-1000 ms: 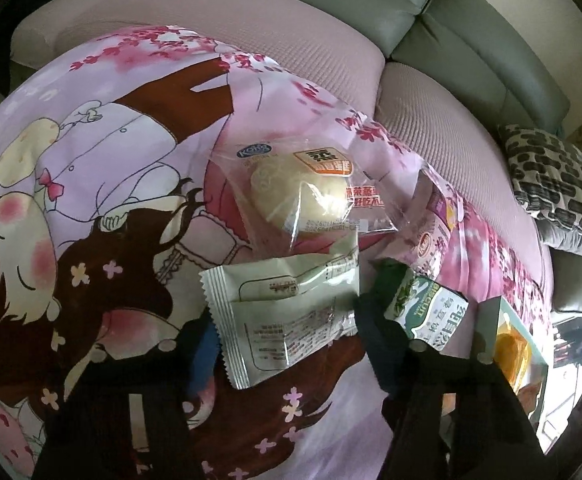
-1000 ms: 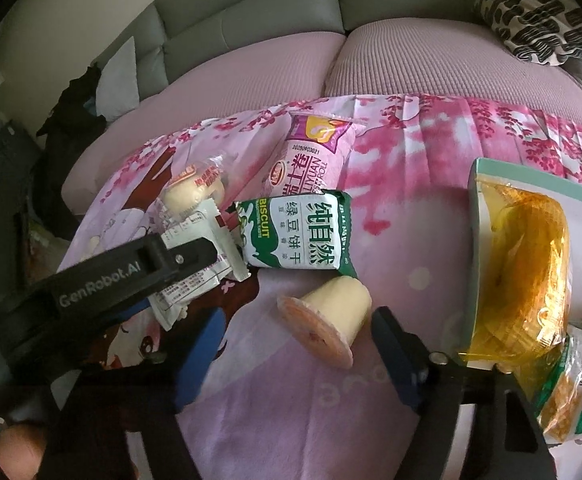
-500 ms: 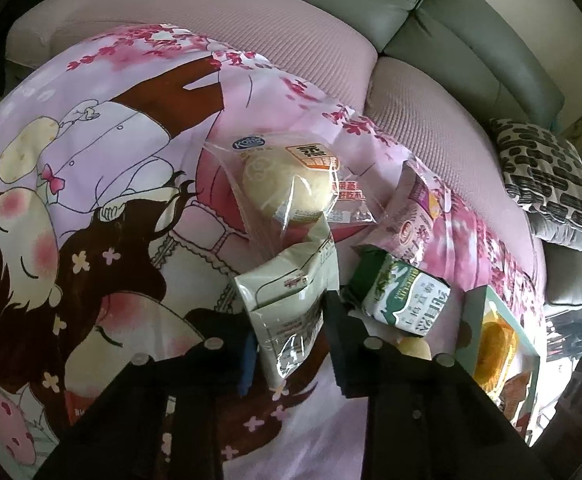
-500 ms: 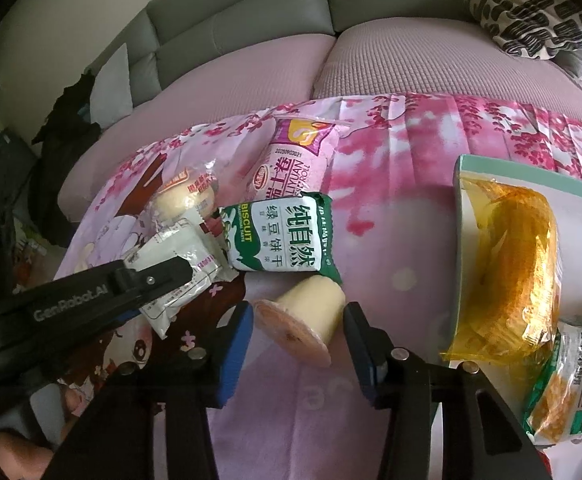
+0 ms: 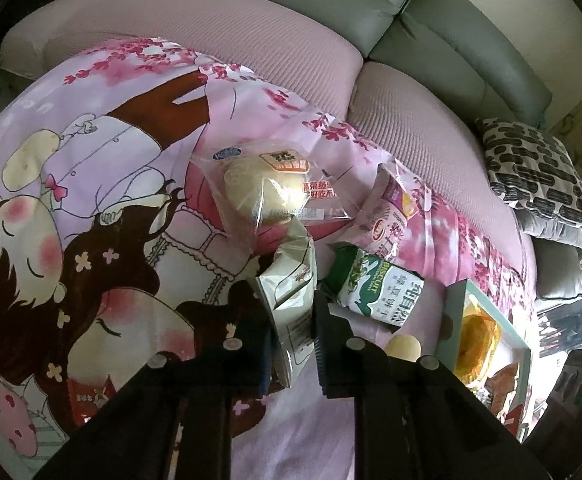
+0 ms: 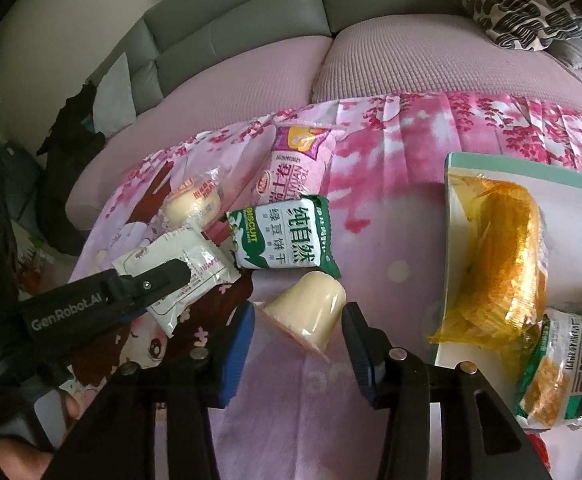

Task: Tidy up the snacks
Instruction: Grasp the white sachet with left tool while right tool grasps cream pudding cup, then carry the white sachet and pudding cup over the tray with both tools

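Left wrist: left gripper (image 5: 293, 332) clamps white packet (image 5: 291, 300); right gripper (image 6: 297, 330) half-open around pudding cup (image 6: 307, 312).

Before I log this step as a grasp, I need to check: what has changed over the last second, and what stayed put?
The left gripper closed on the white snack packet, crumpling and lifting it. The right gripper advanced and narrowed around the tipped pudding cup; whether the fingers touch it is unclear. The green biscuit pack, pink packet, wrapped bun and tray stayed put.
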Demonstrator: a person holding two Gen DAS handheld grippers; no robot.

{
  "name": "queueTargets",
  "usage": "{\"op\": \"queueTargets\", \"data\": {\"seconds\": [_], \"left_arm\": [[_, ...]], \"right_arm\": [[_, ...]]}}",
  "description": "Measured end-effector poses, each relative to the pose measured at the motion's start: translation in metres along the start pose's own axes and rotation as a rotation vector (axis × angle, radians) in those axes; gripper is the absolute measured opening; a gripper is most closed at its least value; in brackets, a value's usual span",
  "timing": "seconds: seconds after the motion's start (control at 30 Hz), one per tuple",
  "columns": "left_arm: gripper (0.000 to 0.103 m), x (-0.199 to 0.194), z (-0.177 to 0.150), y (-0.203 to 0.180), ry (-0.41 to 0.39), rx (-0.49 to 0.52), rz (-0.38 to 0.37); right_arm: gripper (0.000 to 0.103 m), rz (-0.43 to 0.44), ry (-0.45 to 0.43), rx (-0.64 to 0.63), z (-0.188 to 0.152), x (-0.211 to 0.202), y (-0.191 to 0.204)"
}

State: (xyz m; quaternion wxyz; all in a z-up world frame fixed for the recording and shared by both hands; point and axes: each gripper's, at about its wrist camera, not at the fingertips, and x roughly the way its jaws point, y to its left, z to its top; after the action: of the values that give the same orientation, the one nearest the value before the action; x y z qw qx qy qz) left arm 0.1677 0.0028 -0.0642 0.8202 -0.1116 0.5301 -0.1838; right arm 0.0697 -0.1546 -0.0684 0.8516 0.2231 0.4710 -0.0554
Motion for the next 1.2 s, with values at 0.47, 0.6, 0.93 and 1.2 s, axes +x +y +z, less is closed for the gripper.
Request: {"op": "queueTargets", "data": {"seconds": [0.47, 0.6, 0.93, 1.2], "left_arm": [[0.018, -0.047, 0.003, -0.014, -0.107, 0.03, -0.033], [0.018, -0.061, 0.003, -0.021, -0.136, 0.045, -0.044], [0.018, -0.08, 0.001, -0.044, -0.185, 0.102, -0.061], [0.018, -0.087, -0.008, -0.074, -0.203, 0.181, -0.108]], "right_arm": [[0.046, 0.035, -0.116, 0.012, 0.009, -0.055, 0.006], [0.046, 0.037, -0.151, 0.026, 0.009, -0.073, 0.003], [0.046, 0.028, -0.201, 0.083, 0.013, -0.102, -0.016], [0.046, -0.026, -0.246, 0.166, 0.017, -0.12, -0.057]]}}
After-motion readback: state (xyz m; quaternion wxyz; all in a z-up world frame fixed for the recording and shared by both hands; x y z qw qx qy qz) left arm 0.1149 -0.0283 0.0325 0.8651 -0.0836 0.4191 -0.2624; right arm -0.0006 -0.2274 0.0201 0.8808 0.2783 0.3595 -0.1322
